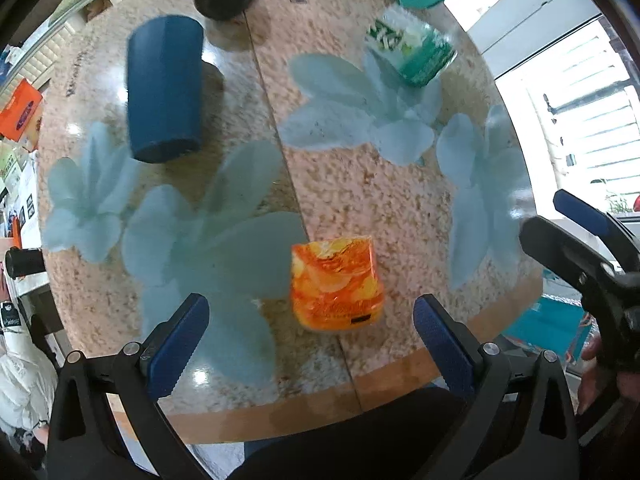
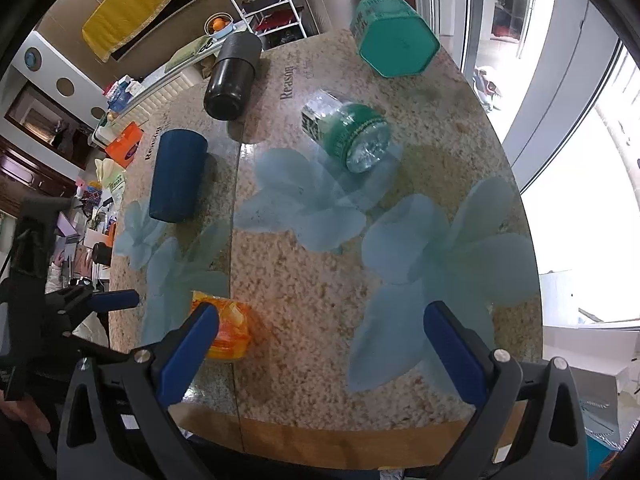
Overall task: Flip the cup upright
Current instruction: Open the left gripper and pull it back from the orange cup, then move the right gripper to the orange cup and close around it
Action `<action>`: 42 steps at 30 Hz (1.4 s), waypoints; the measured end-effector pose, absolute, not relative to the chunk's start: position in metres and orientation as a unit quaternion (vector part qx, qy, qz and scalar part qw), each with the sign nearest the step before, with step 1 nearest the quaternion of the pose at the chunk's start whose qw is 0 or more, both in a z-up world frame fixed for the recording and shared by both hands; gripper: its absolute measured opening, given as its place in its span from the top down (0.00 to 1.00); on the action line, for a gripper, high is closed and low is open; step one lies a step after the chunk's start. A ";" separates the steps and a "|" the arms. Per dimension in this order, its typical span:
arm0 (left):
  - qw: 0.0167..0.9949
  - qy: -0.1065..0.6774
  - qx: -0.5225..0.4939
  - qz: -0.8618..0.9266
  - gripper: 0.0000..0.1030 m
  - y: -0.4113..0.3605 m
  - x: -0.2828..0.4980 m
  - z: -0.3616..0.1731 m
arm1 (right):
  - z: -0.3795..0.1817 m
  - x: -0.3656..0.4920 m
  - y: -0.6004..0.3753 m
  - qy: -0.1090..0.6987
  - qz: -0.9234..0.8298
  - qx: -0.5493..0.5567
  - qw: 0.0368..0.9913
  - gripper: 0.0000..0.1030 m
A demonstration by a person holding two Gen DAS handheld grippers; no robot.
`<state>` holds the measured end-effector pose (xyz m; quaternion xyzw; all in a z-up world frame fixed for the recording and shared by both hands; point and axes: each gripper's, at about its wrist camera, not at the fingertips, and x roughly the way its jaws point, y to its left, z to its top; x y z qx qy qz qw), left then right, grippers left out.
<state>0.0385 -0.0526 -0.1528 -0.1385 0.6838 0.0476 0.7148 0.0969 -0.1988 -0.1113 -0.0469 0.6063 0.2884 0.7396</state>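
Several cups stand upside down on the round glass-topped table [image 1: 400, 208]. An orange patterned cup [image 1: 335, 285] is nearest; it also shows in the right wrist view [image 2: 230, 330]. A dark blue cup [image 1: 164, 88] [image 2: 178, 176] is at the left. A clear green-labelled cup [image 1: 412, 52] [image 2: 352, 136] is further back, tilted. My left gripper [image 1: 312, 340] is open, just short of the orange cup. My right gripper [image 2: 320, 350] is open above the table's front, the orange cup beside its left finger [image 2: 188, 356].
A black cup [image 2: 234, 76] and a teal hexagonal cup [image 2: 394, 38] stand at the far edge. The other gripper [image 1: 592, 248] shows at the right of the left wrist view. Shelves and clutter lie beyond the table at the left; a bright window is at the right.
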 end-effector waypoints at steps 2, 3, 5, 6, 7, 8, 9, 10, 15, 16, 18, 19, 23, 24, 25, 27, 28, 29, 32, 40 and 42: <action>0.725 0.674 -0.130 0.048 0.00 -0.041 0.033 -0.142 | -0.106 0.095 -0.192 0.609 0.291 -0.044 0.737 0.00; 0.729 0.671 -0.127 0.050 0.00 -0.033 0.027 -0.136 | -0.105 0.094 -0.188 0.610 0.291 -0.044 0.735 0.00; 0.735 0.663 -0.131 0.051 0.00 -0.013 0.014 -0.127 | -0.106 0.092 -0.180 0.614 0.293 -0.045 0.732 0.00; 0.735 0.662 -0.133 0.051 0.00 -0.005 0.010 -0.126 | -0.107 0.089 -0.175 0.614 0.291 -0.049 0.732 0.00; 0.739 0.659 -0.136 0.047 0.00 0.004 0.004 -0.124 | -0.109 0.086 -0.169 0.616 0.286 -0.054 0.732 0.00; 0.739 0.658 -0.135 0.045 0.00 0.009 0.002 -0.124 | -0.110 0.084 -0.165 0.618 0.282 -0.058 0.731 0.00; 0.740 0.658 -0.134 0.042 0.00 0.013 -0.001 -0.126 | -0.112 0.082 -0.160 0.619 0.278 -0.061 0.732 0.00; 0.739 0.658 -0.136 0.038 0.00 0.018 -0.003 -0.129 | -0.114 0.080 -0.154 0.620 0.270 -0.067 0.734 0.00; 0.733 0.668 -0.130 0.019 0.00 0.039 -0.018 -0.141 | -0.128 0.070 -0.129 0.638 0.245 -0.086 0.725 0.00; 0.731 0.670 -0.129 0.014 0.00 0.044 -0.021 -0.144 | -0.131 0.067 -0.123 0.643 0.242 -0.089 0.721 0.00; 0.729 0.672 -0.132 0.007 0.00 0.053 -0.027 -0.147 | -0.141 0.061 -0.113 0.656 0.234 -0.093 0.712 0.00; 0.727 0.673 -0.133 0.005 0.00 0.059 -0.029 -0.149 | -0.144 0.059 -0.109 0.661 0.231 -0.094 0.708 0.00; 0.726 0.675 -0.134 0.001 0.00 0.075 -0.036 -0.153 | -0.161 0.056 -0.092 0.680 0.212 -0.108 0.694 0.00; 0.726 0.675 -0.133 0.001 0.00 0.078 -0.037 -0.154 | -0.166 0.056 -0.088 0.687 0.208 -0.106 0.688 0.00; 0.725 0.676 -0.131 0.002 0.00 0.081 -0.039 -0.155 | -0.171 0.057 -0.085 0.693 0.201 -0.108 0.683 0.00; 0.725 0.675 -0.135 0.009 0.00 0.090 -0.042 -0.158 | -0.180 0.058 -0.081 0.704 0.189 -0.113 0.675 0.00; 0.725 0.673 -0.145 0.010 0.00 0.097 -0.045 -0.160 | -0.185 0.060 -0.079 0.711 0.184 -0.110 0.670 0.00; 0.724 0.673 -0.151 0.009 0.00 0.101 -0.046 -0.161 | -0.190 0.061 -0.078 0.718 0.178 -0.109 0.664 0.00; 0.723 0.672 -0.161 0.008 0.00 0.112 -0.050 -0.164 | -0.206 0.065 -0.076 0.738 0.164 -0.107 0.645 0.00; 0.720 0.665 -0.198 0.013 0.00 0.136 -0.056 -0.170 | -0.230 0.065 -0.067 0.761 0.148 -0.124 0.619 0.37; 0.720 0.664 -0.204 0.009 0.00 0.137 -0.057 -0.170 | -0.229 0.064 -0.065 0.759 0.152 -0.115 0.623 0.37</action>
